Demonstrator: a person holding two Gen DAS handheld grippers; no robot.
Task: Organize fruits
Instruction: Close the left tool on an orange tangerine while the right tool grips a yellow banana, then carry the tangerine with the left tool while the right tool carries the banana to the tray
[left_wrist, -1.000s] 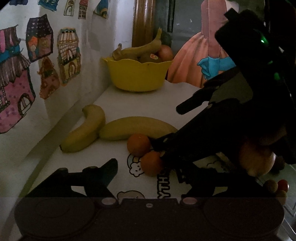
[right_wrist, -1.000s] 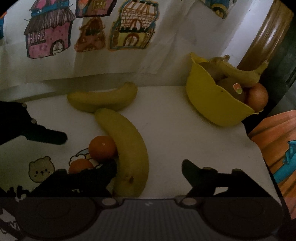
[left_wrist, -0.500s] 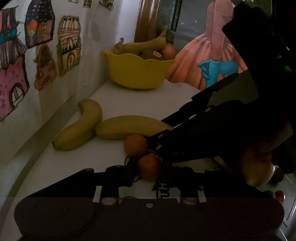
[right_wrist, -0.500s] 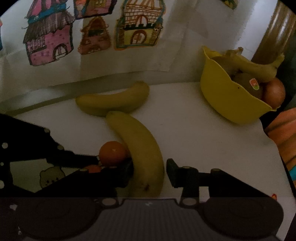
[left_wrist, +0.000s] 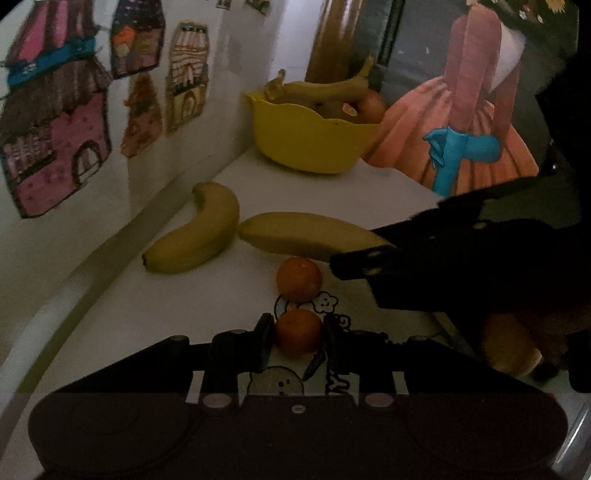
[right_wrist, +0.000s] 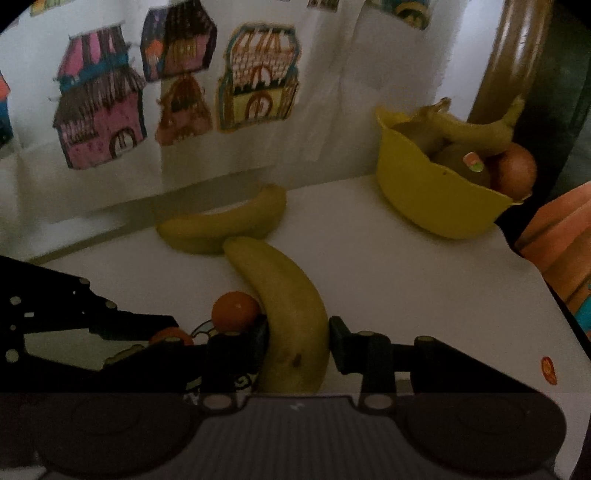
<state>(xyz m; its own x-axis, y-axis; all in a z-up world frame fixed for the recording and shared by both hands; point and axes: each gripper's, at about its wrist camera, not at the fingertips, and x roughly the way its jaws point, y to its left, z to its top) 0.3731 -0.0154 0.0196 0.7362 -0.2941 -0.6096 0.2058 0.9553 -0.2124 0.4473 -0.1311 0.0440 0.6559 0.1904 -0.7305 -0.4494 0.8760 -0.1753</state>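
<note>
Dim white table (left_wrist: 155, 332), left claw (left_wrist: 298, 338) pinching orange (left_wrist: 297, 332), right claw (right_wrist: 297, 345) closing on banana (right_wrist: 288, 314)

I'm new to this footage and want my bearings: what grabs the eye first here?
The left gripper has its fingers closed on a small orange on the white table. The right gripper clamps a banana. A yellow bowl of fruit stands at the table's far end.

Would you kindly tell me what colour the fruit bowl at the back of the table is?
The bowl is yellow, clearest in the left wrist view.
</note>
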